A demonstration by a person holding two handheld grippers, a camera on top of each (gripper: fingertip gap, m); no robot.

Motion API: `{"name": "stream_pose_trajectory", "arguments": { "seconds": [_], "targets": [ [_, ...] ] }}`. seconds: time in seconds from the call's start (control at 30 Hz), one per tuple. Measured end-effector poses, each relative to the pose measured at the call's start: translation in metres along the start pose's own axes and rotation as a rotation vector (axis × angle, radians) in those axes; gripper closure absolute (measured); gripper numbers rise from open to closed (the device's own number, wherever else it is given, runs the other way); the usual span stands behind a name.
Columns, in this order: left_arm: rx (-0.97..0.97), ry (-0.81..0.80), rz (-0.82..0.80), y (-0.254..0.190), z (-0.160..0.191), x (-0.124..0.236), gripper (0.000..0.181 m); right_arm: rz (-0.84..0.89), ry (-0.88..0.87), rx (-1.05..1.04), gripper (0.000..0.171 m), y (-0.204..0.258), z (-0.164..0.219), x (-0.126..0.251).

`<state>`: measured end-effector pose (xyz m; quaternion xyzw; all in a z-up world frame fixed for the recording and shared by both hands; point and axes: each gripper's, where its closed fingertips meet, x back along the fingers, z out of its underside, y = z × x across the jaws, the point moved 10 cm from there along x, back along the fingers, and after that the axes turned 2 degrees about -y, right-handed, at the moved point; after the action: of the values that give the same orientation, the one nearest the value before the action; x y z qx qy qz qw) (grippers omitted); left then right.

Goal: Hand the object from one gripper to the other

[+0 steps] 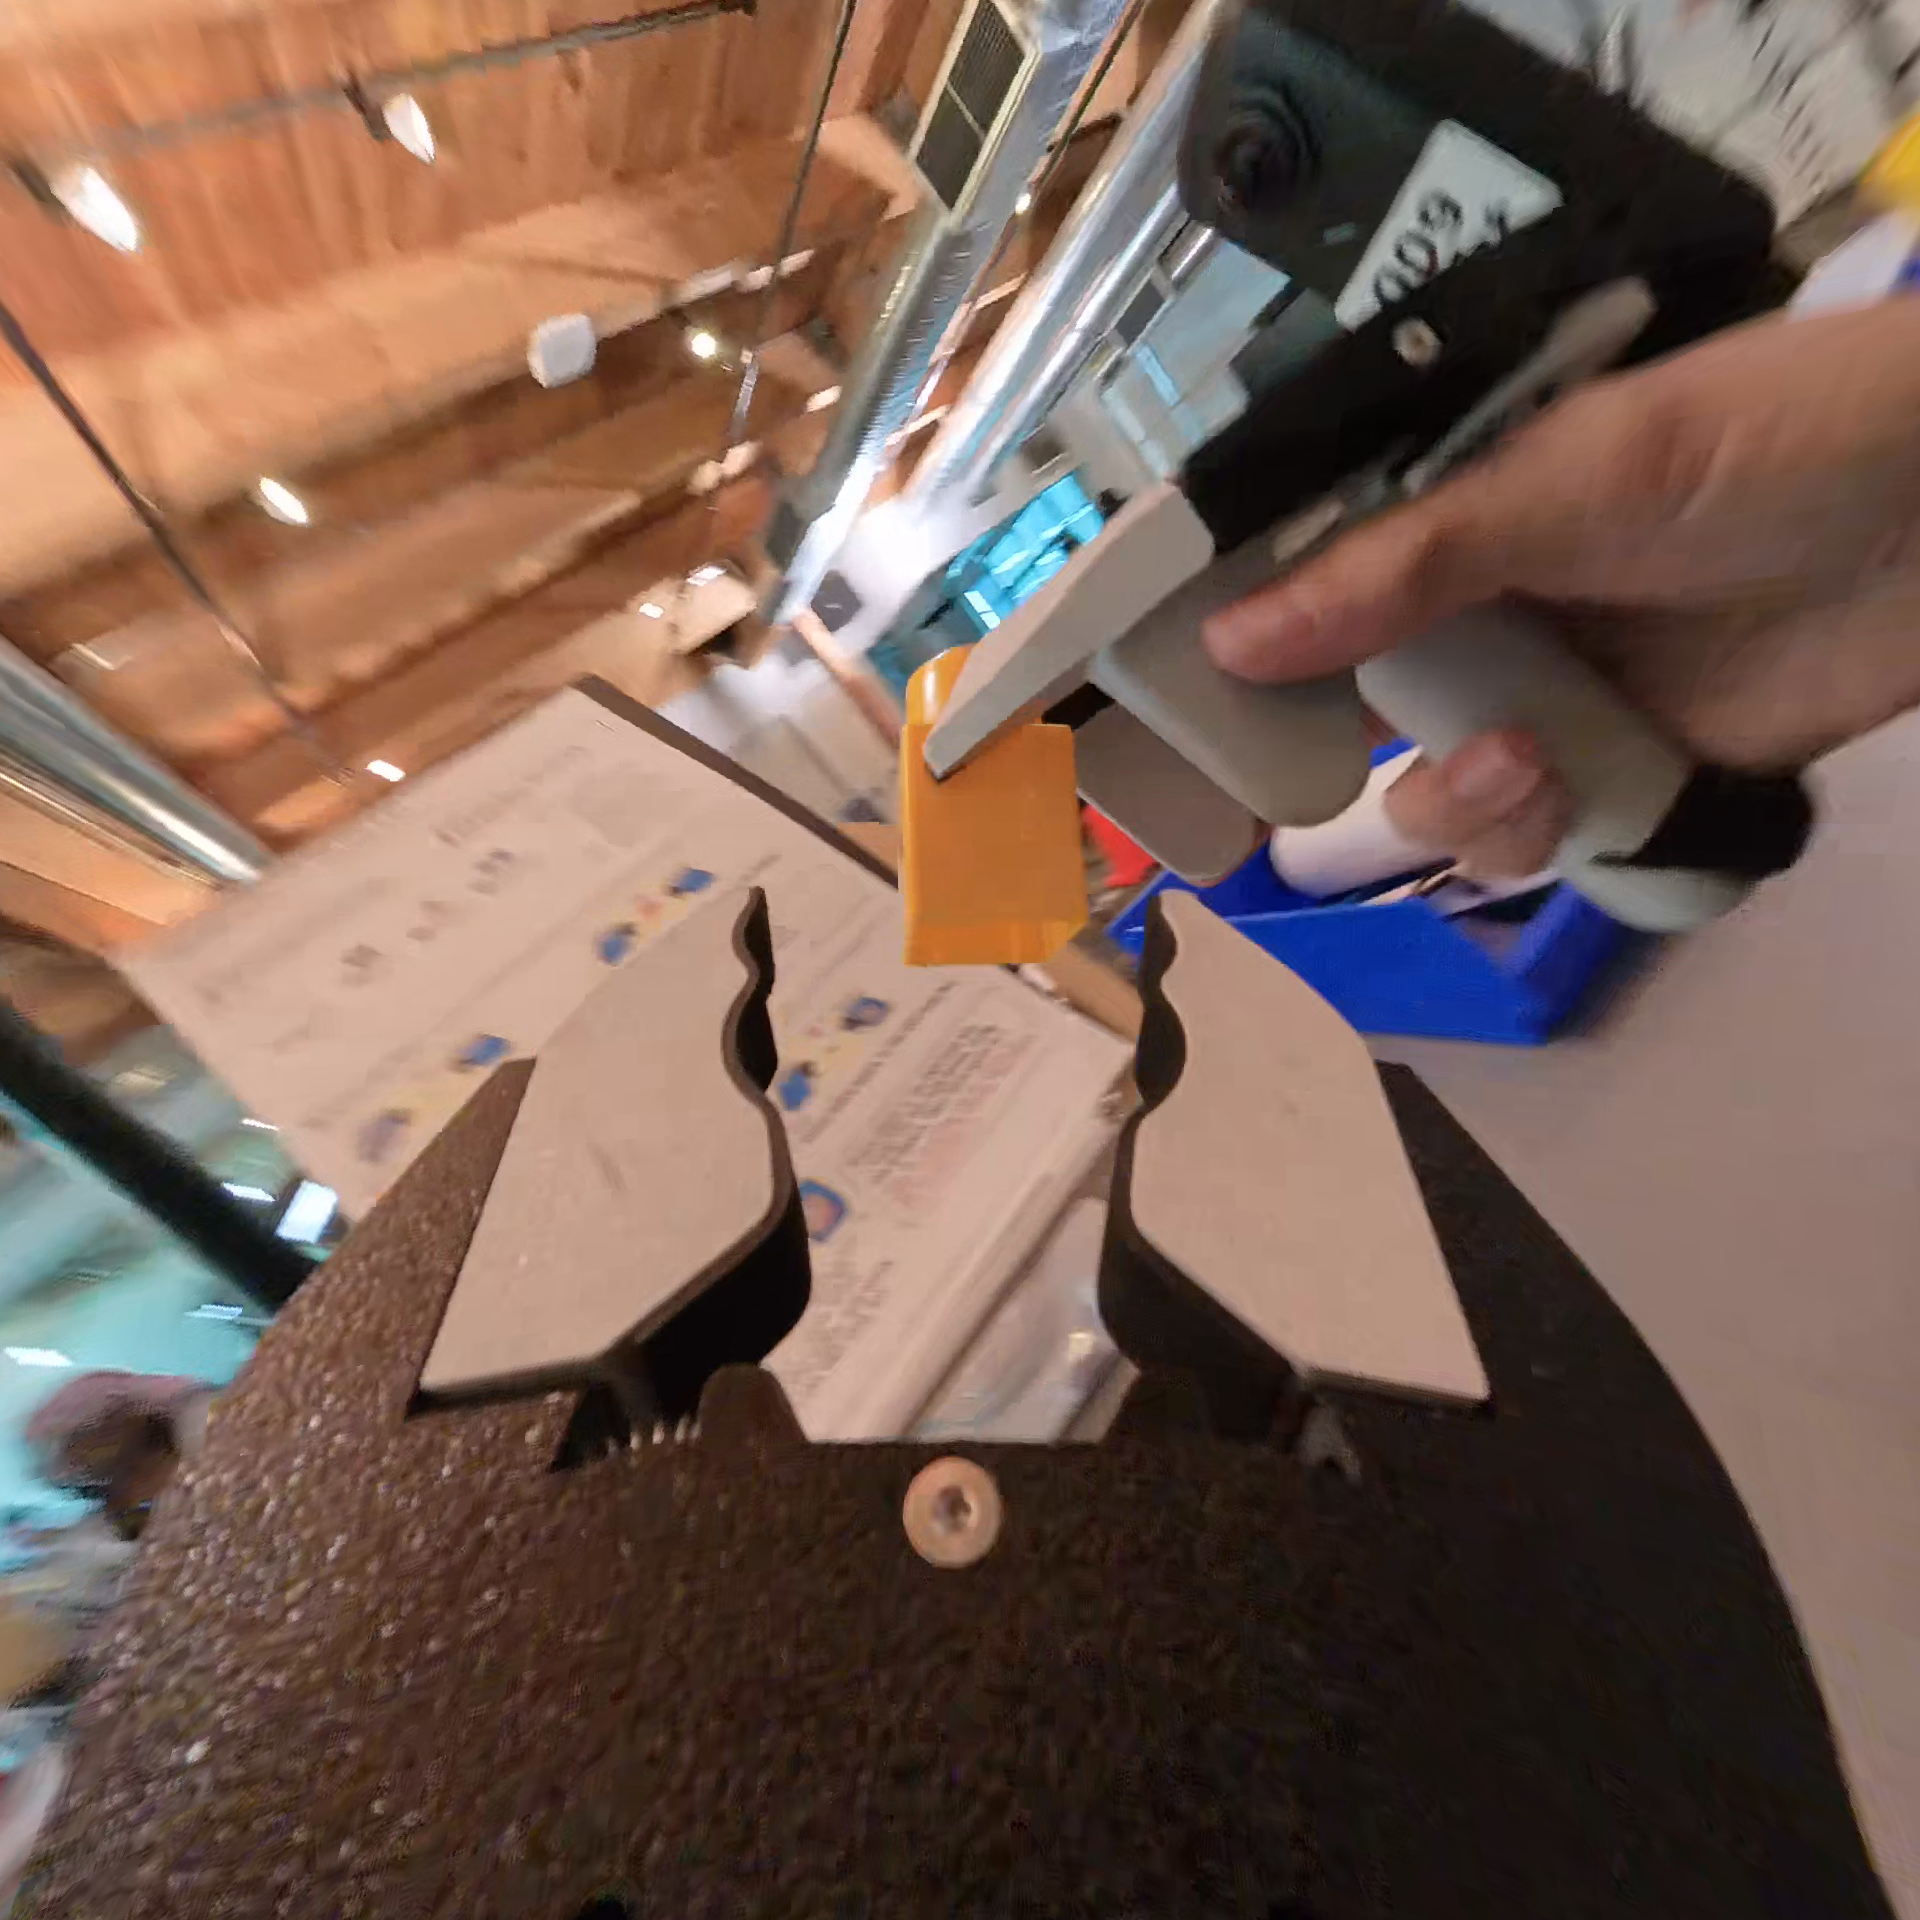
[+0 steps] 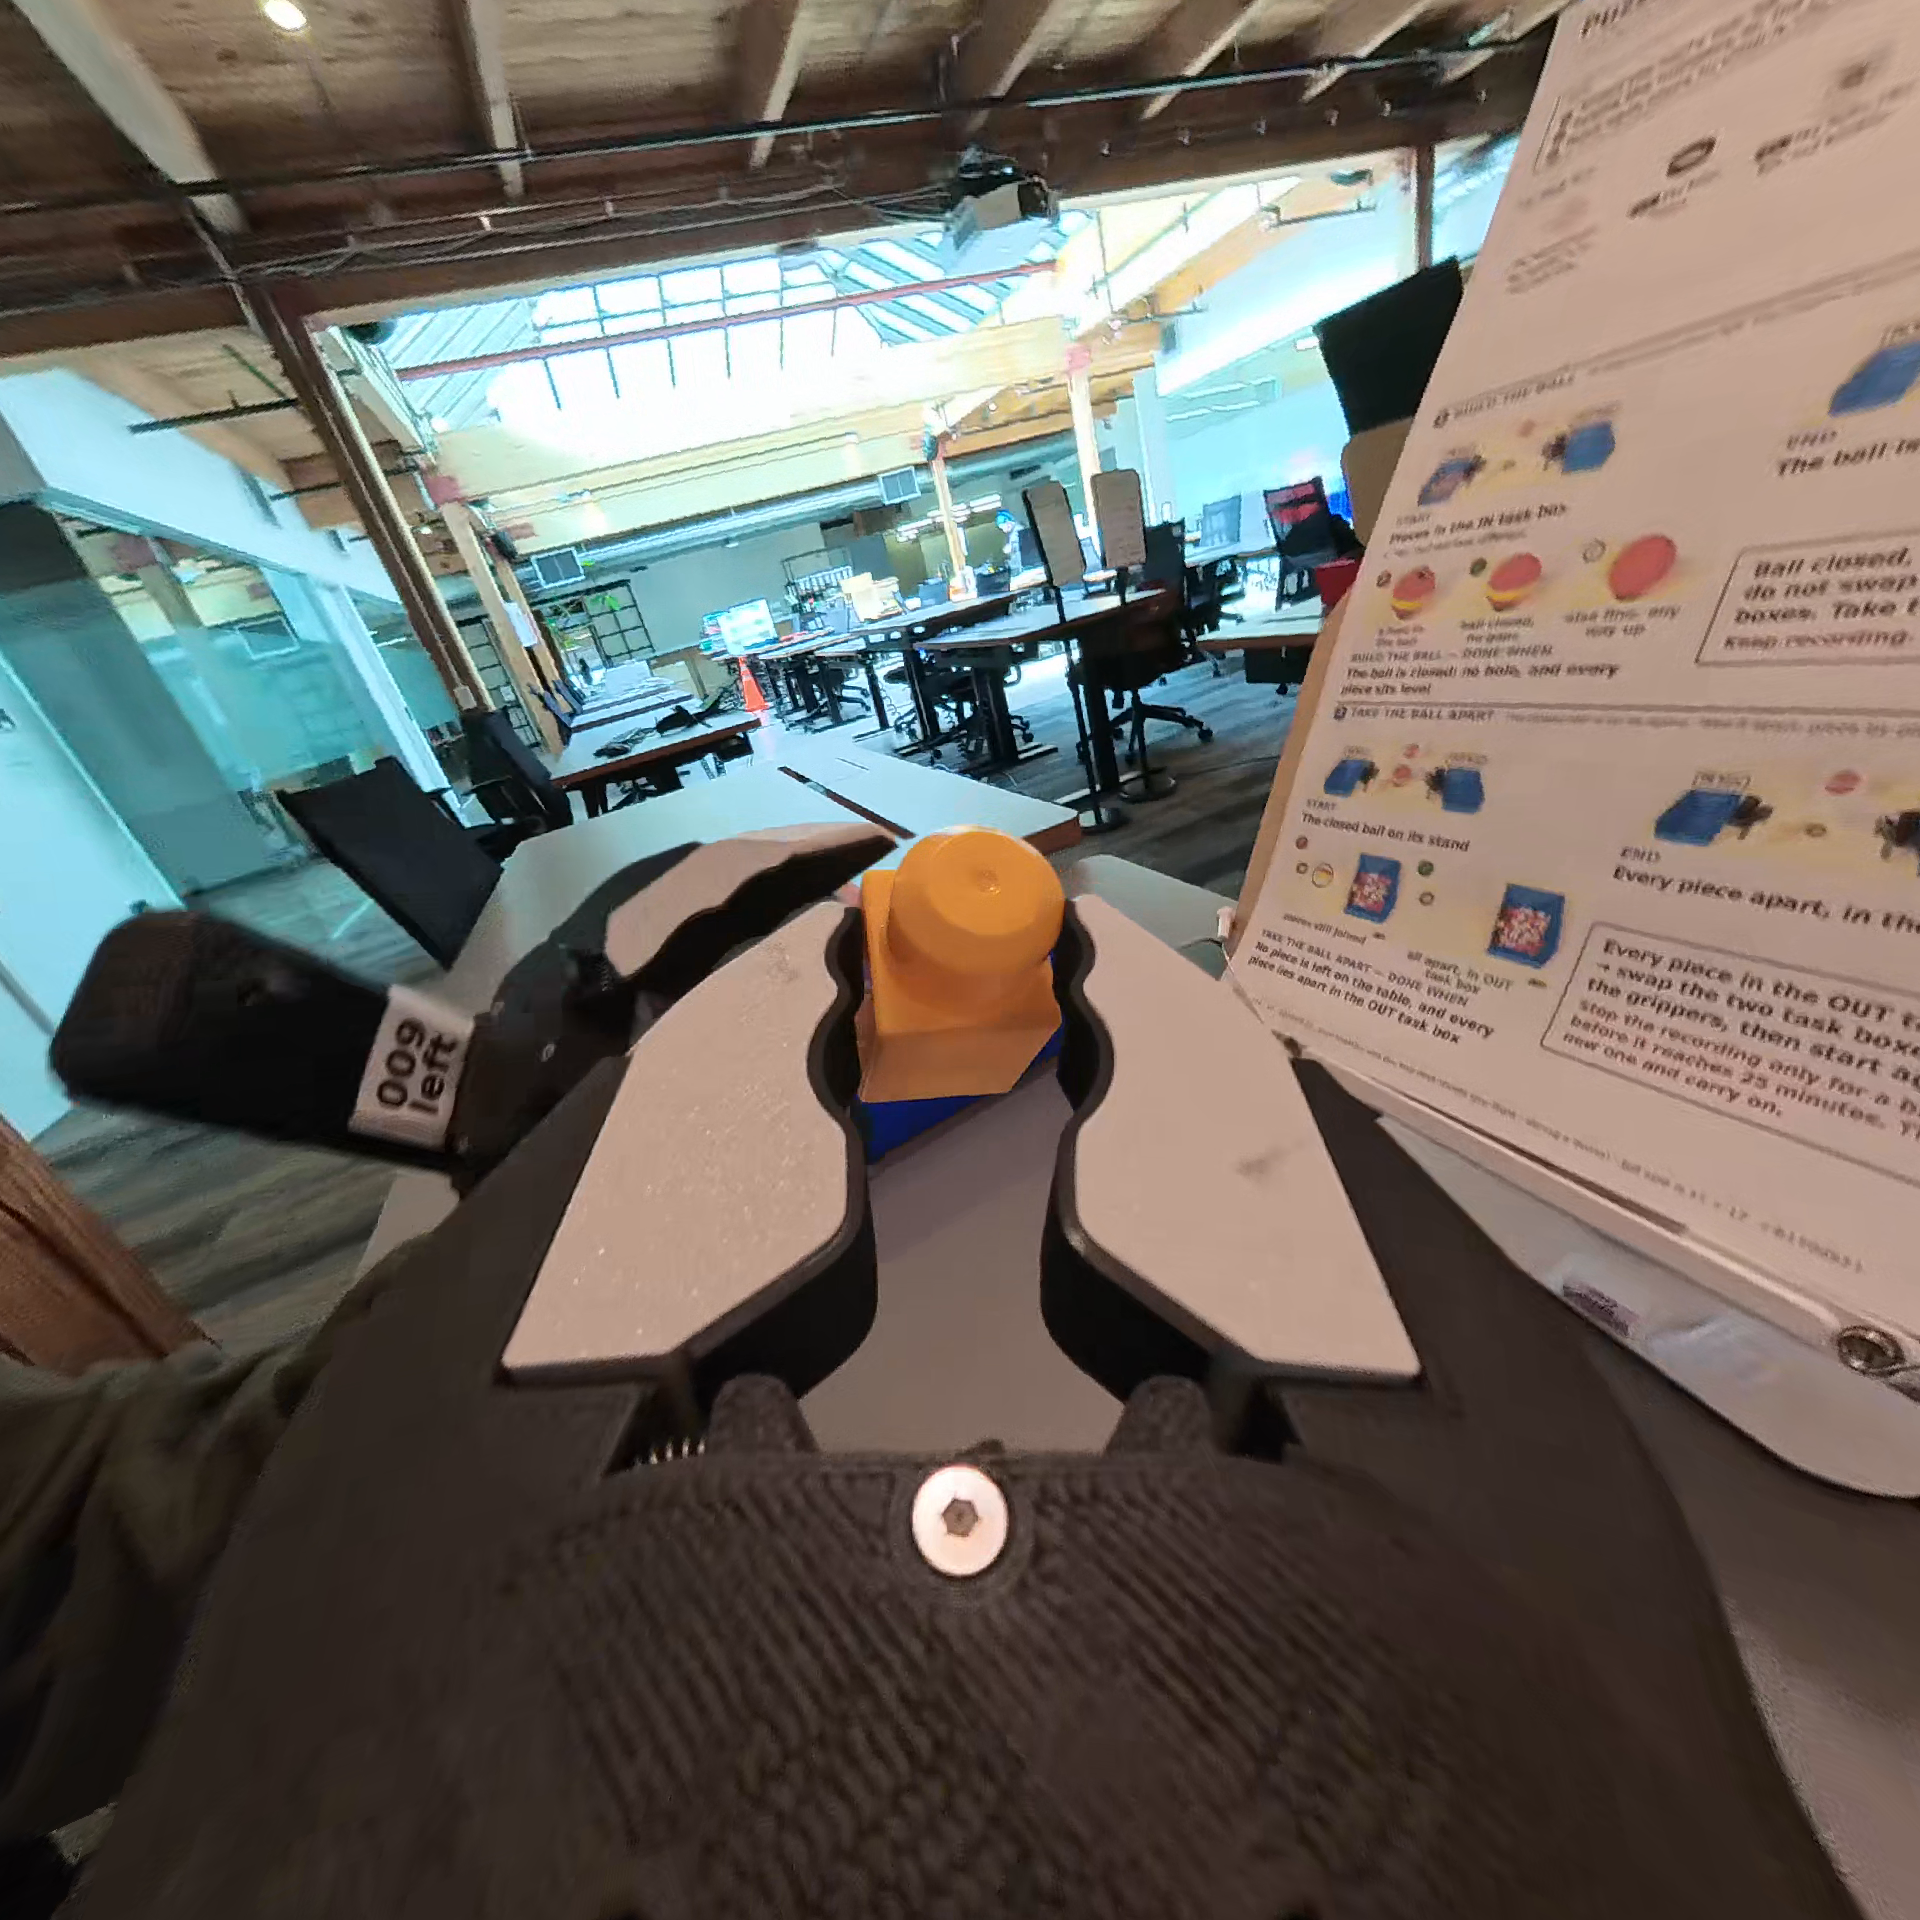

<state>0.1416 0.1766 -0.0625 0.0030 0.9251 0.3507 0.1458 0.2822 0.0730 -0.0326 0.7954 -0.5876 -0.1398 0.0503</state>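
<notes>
While the right tool (image 2: 961,997) clamps one orange piece (image 2: 951,977), the left tool (image 1: 961,925) gapes (empty).

The right gripper's fingers (image 2: 727,1122) hide the orange piece's (image 2: 951,977) sides, and the instruction sheet (image 2: 1662,727) runs off-frame.

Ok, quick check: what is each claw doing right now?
Left claw: open, empty, just short of the piece.
Right claw: shut on the orange plastic block with a round knob.
</notes>
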Motion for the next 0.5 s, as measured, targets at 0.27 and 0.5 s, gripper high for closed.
{"name": "stream_pose_trajectory", "arguments": {
  "seconds": [0.27,0.5],
  "targets": [
    [-0.267,0.086,-0.119,-0.01,0.002,-0.004,0.145,0.001,0.036,0.028,0.136,0.007,0.003,-0.008],
    [0.049,0.017,-0.061,0.002,0.003,-0.002,0.145,-0.022,0.001,0.108,0.129,0.011,0.0,-0.003]
  ]
}}
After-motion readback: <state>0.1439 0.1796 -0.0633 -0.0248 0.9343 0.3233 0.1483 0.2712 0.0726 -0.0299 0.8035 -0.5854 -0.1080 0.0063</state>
